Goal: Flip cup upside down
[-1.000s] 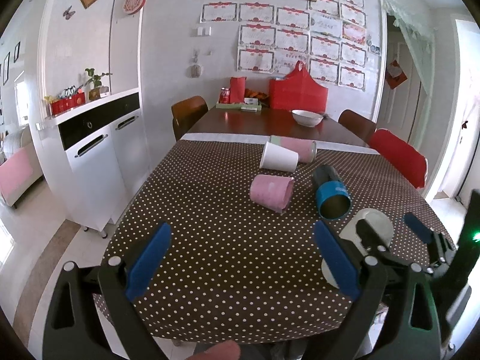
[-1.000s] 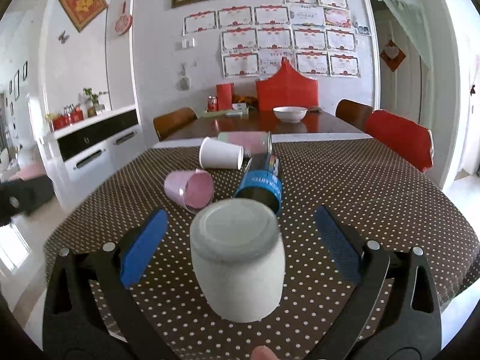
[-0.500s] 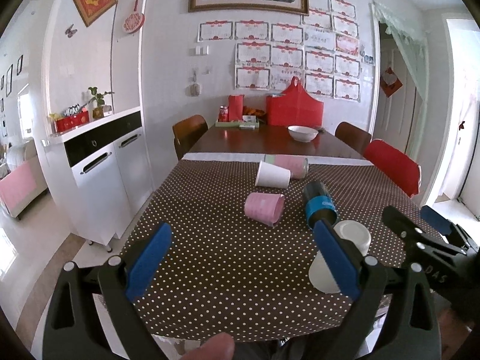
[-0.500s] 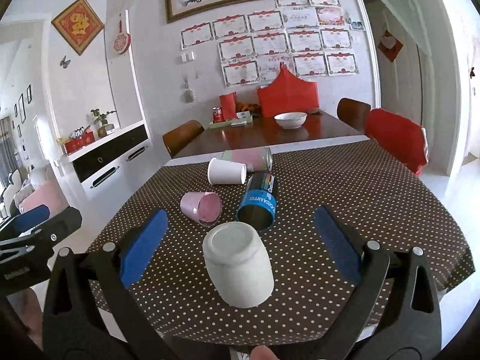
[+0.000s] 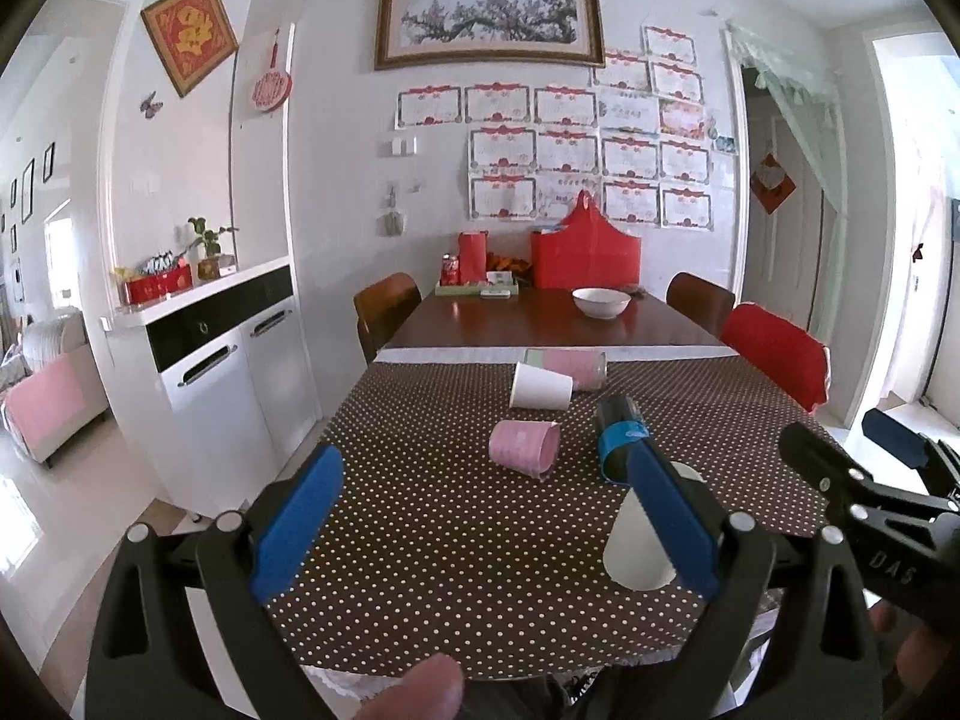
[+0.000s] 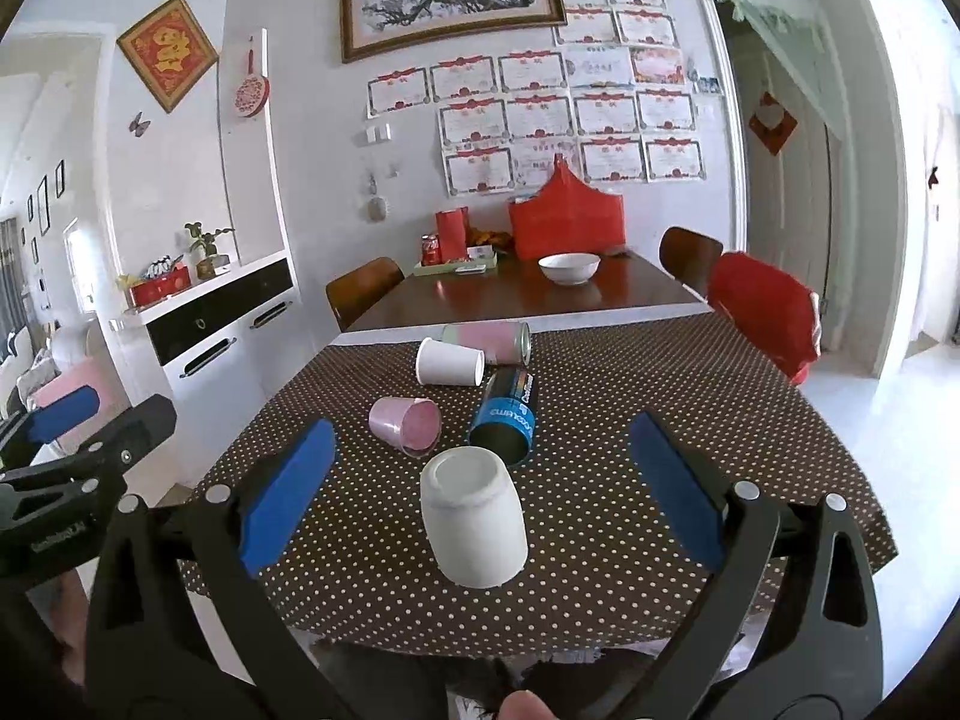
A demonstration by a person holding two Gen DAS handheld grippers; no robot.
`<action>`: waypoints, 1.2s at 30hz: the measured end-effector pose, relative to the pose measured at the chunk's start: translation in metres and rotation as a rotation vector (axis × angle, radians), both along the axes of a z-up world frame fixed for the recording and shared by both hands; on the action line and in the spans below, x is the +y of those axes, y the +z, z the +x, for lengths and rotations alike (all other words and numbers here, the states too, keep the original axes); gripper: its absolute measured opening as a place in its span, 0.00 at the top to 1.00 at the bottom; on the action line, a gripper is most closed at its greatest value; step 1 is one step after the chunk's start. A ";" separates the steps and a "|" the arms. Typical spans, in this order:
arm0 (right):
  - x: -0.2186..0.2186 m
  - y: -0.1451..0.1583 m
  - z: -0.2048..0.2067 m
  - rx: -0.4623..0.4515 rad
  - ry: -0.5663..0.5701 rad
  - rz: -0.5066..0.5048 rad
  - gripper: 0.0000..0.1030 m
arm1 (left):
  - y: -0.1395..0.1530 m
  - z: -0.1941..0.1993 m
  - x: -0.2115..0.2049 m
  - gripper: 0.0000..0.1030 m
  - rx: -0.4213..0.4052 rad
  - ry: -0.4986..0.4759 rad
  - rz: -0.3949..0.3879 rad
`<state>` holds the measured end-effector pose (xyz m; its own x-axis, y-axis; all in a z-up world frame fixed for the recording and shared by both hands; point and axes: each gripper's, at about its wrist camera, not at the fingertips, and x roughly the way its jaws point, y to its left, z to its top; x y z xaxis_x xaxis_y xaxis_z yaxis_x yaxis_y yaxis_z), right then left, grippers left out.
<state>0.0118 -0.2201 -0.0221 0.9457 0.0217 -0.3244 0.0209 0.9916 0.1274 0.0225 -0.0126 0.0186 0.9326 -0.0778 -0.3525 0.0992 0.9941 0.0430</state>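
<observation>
Two claws are in your hands, and both are wide open with nothing in them. Your right claw (image 6: 480,492) has its blue pads (image 6: 287,489) spread far apart, and the white cup (image 6: 471,516) sits between them, a little ahead, not touching either pad. That cup stands upside down on the dotted tablecloth (image 6: 630,420), with its flat bottom facing up and its wide mouth down. Just past it lies a blue can (image 6: 504,414) on its side, with its open end toward you. Next to the can, on the left, a pink cup (image 6: 405,423) lies on its side too. Farther out, a white paper cup (image 6: 450,362) lies touching a pink and green can (image 6: 489,341). Way back on the bare wood table sits a white bowl (image 6: 569,268). Your left claw (image 5: 486,516) is open just as wide, and only the tablecloth shows between its pads (image 5: 297,519). From that side, the white cup (image 5: 636,546) peeks out beside the right pad, partly hidden behind it. Your right claw (image 5: 852,480) shows at the far right edge of that view. Off to the left of both claws stands a white cabinet (image 5: 228,372) against the wall.
</observation>
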 end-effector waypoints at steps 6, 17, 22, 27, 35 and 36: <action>0.003 0.001 -0.018 -0.018 -0.015 -0.010 0.06 | 0.010 -0.019 -0.003 0.08 -0.041 -0.002 0.001; 0.010 0.010 -0.036 -0.083 -0.050 -0.049 0.06 | 0.013 -0.038 0.002 0.08 -0.065 0.009 -0.019; 0.007 0.014 -0.040 -0.100 -0.061 -0.043 0.06 | 0.015 -0.044 0.005 0.08 -0.074 0.013 -0.036; 0.007 0.015 -0.041 -0.101 -0.054 -0.040 0.06 | 0.017 -0.049 0.008 0.08 -0.090 0.020 -0.031; 0.008 0.015 -0.042 -0.098 -0.052 -0.037 0.06 | 0.018 -0.049 0.012 0.08 -0.095 0.033 -0.031; 0.007 0.015 -0.042 -0.098 -0.051 -0.036 0.06 | 0.018 -0.049 0.012 0.08 -0.096 0.033 -0.029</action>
